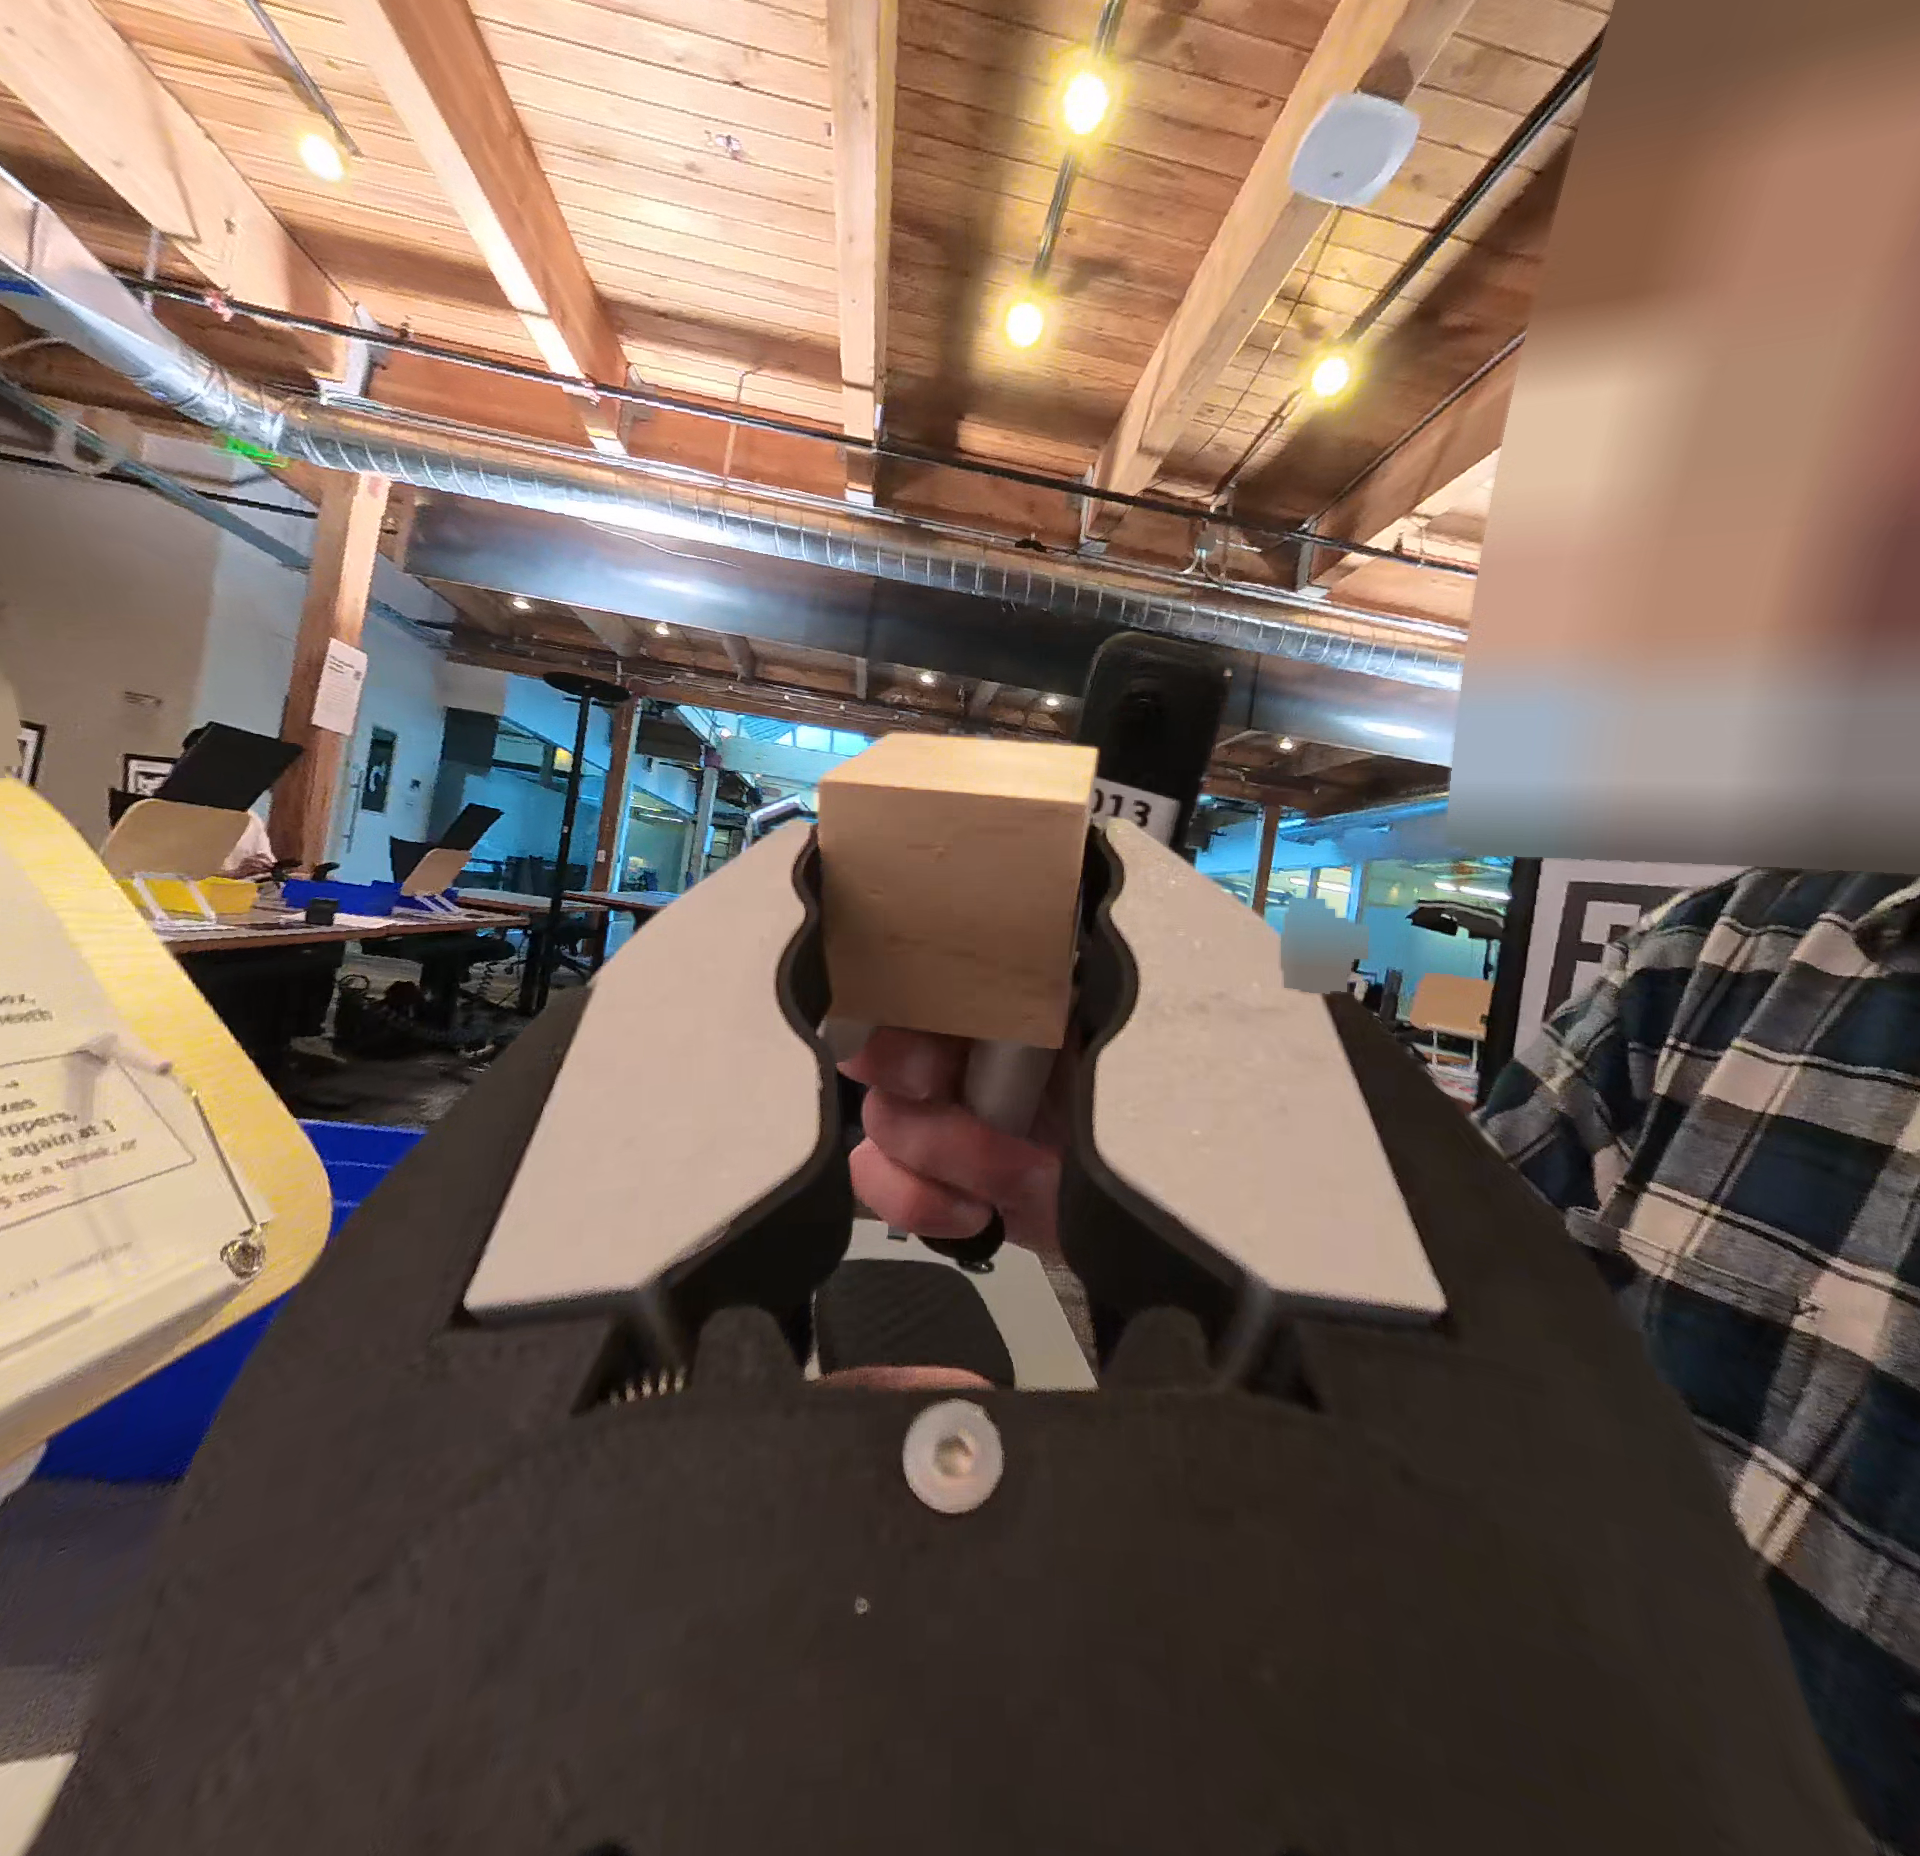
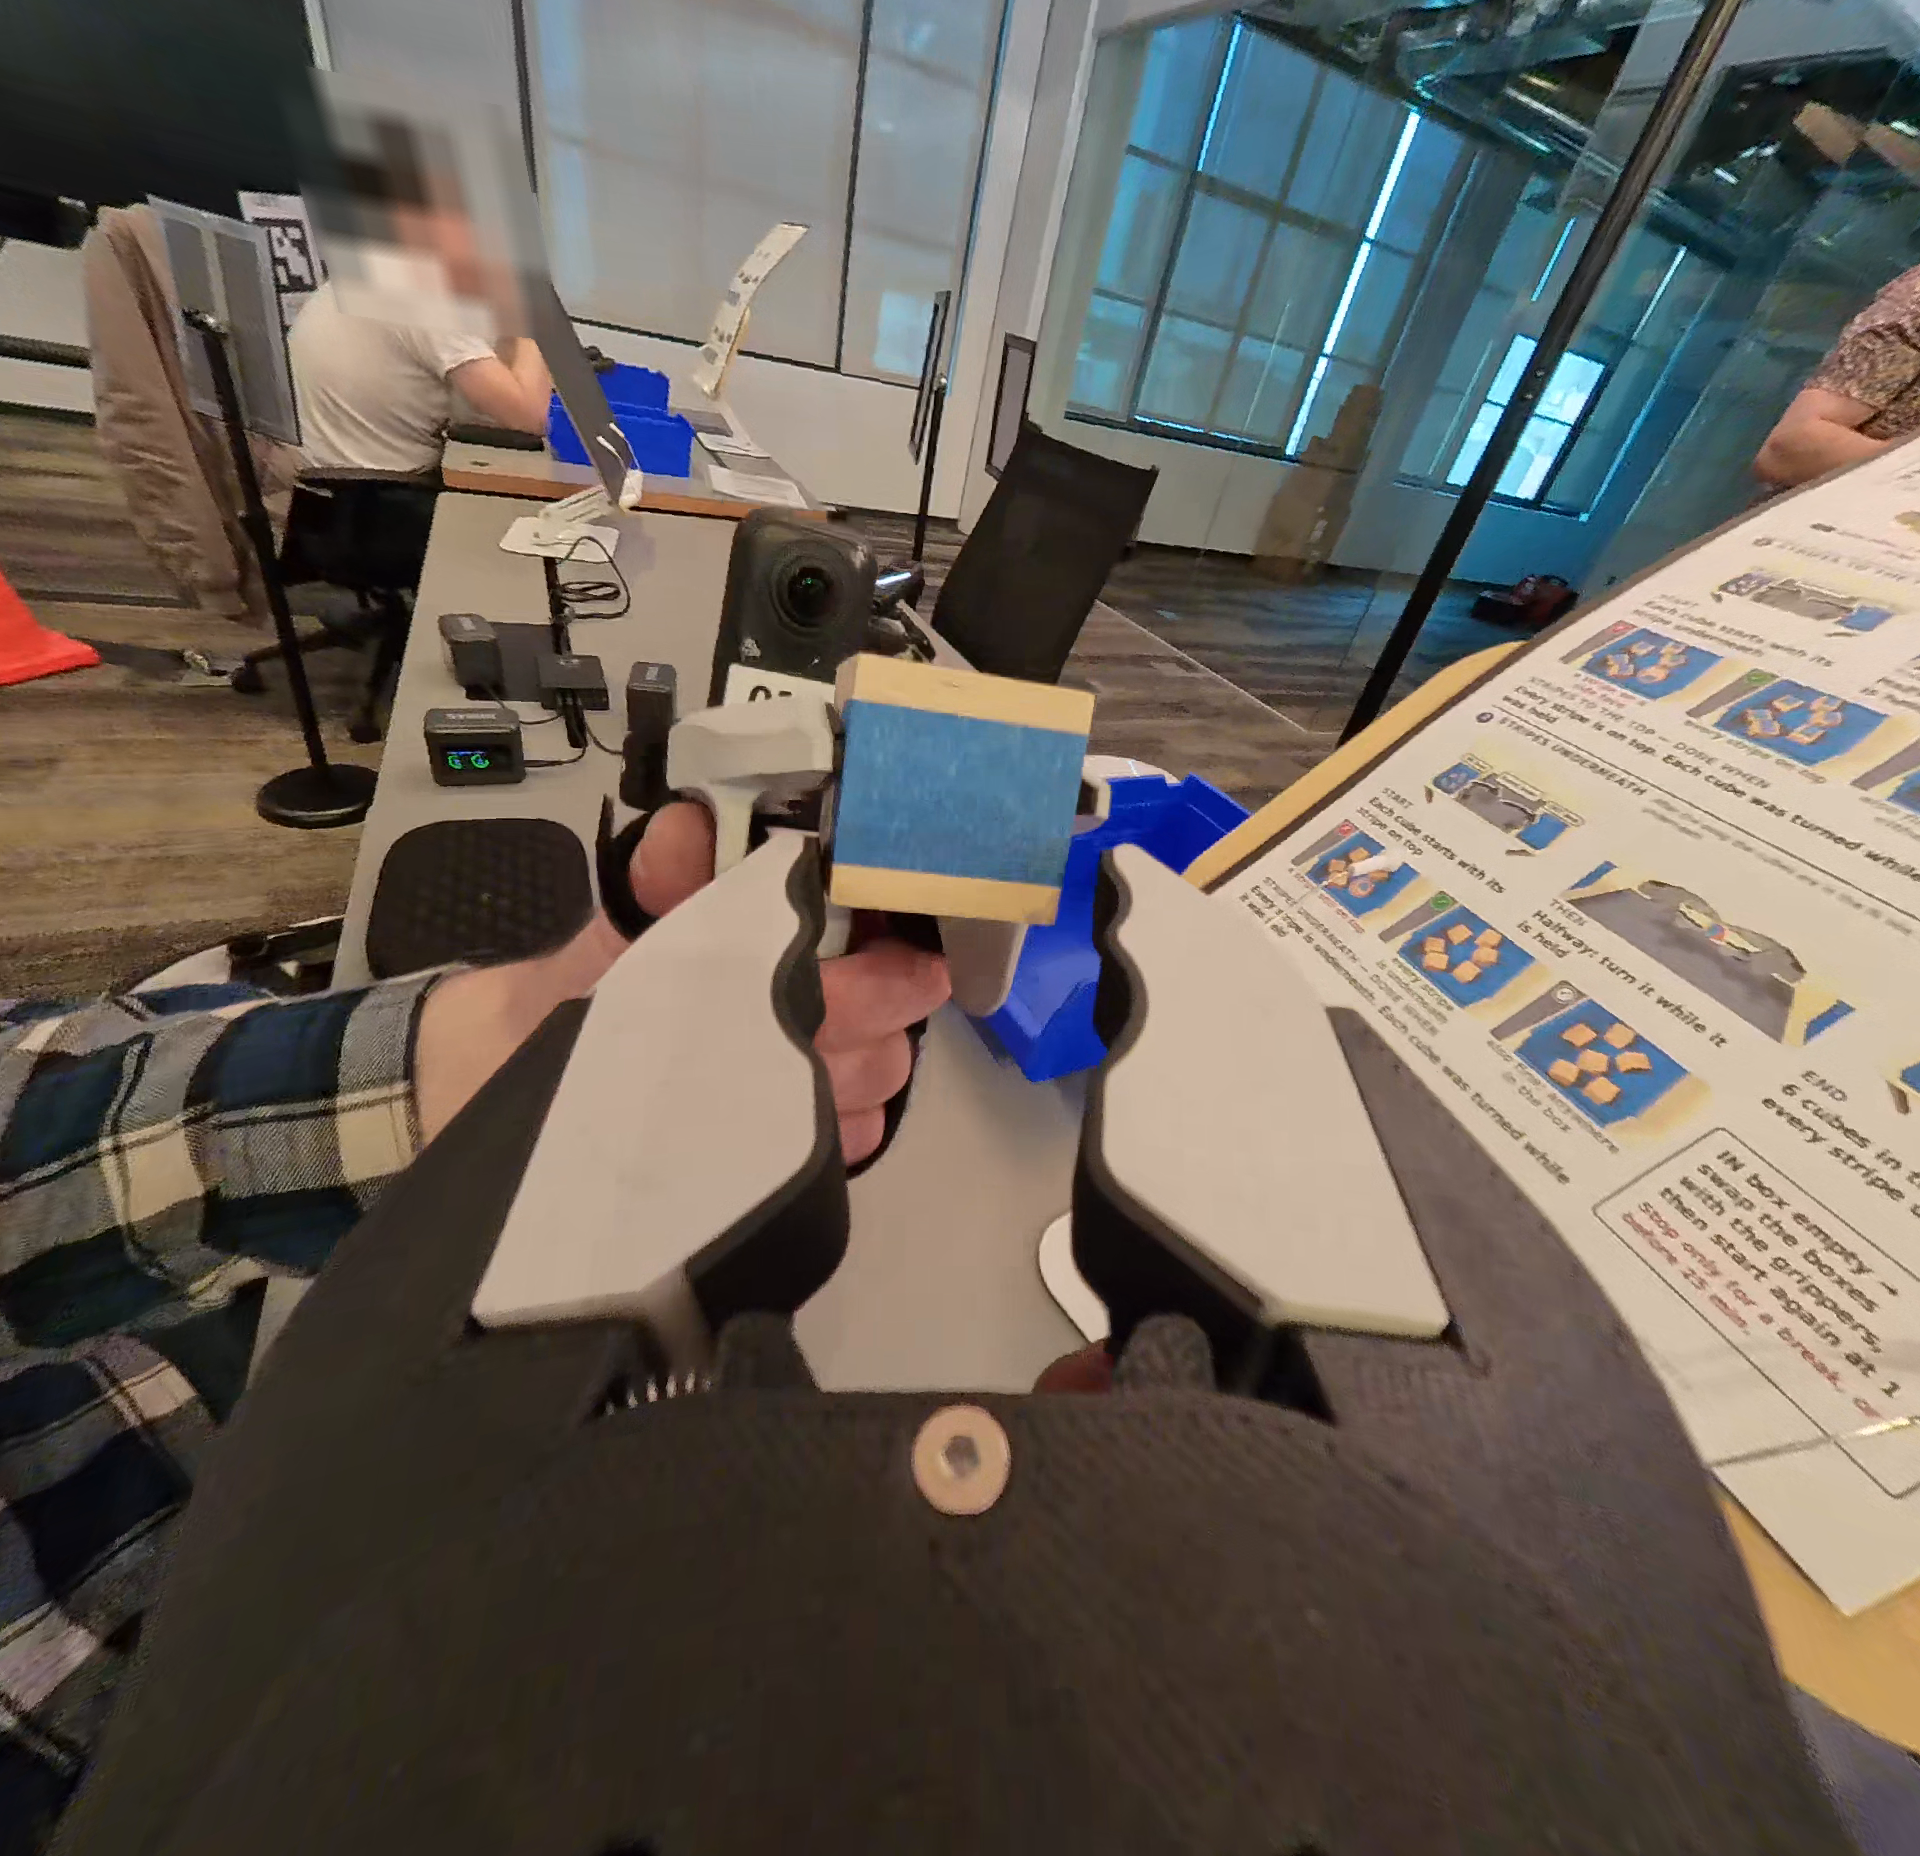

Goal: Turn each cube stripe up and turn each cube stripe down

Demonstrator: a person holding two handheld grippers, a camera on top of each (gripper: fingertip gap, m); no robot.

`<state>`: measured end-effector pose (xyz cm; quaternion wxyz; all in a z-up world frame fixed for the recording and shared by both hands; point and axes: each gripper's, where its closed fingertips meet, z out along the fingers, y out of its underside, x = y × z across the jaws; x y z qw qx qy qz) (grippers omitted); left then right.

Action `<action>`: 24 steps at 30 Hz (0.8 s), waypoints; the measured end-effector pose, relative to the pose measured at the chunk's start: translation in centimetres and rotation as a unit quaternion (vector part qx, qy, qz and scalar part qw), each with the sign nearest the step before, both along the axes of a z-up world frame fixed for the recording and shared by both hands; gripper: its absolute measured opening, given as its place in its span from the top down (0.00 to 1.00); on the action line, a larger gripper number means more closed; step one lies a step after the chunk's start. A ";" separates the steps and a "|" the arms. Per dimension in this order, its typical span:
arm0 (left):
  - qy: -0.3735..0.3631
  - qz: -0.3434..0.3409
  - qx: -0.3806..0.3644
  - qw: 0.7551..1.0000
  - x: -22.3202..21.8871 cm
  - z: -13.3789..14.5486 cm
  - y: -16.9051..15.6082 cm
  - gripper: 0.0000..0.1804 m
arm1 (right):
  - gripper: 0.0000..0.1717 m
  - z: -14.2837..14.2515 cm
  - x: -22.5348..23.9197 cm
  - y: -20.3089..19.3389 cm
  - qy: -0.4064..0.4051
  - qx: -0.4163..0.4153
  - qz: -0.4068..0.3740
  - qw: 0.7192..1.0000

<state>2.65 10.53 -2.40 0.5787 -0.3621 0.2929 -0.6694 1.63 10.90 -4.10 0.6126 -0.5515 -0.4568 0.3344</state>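
One wooden cube (image 1: 956,902) is held up in the air between the two grippers, which face each other. My left gripper (image 1: 956,871) is shut on it, both pads pressed on its sides; the face towards this camera is plain wood. In the right wrist view the same cube (image 2: 956,798) shows a broad blue stripe facing the camera, and the left gripper's fingers (image 2: 727,757) hold it from behind. My right gripper (image 2: 961,892) is open around the cube, with a visible gap at its right pad (image 2: 1117,902).
A tilted instruction board (image 2: 1558,975) stands at the right and also shows in the left wrist view (image 1: 104,1079). A blue bin (image 2: 1143,871) lies below the cube. A grey table (image 2: 416,767) with small devices is at the left. A plaid sleeve (image 1: 1714,1131) is close.
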 end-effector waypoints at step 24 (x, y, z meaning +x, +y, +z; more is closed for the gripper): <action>0.212 -0.010 0.055 0.976 3.4 -5.1 -1.1 0.75 | 0.75 -4.3 4.1 -1.0 -0.292 -0.008 0.123 0.949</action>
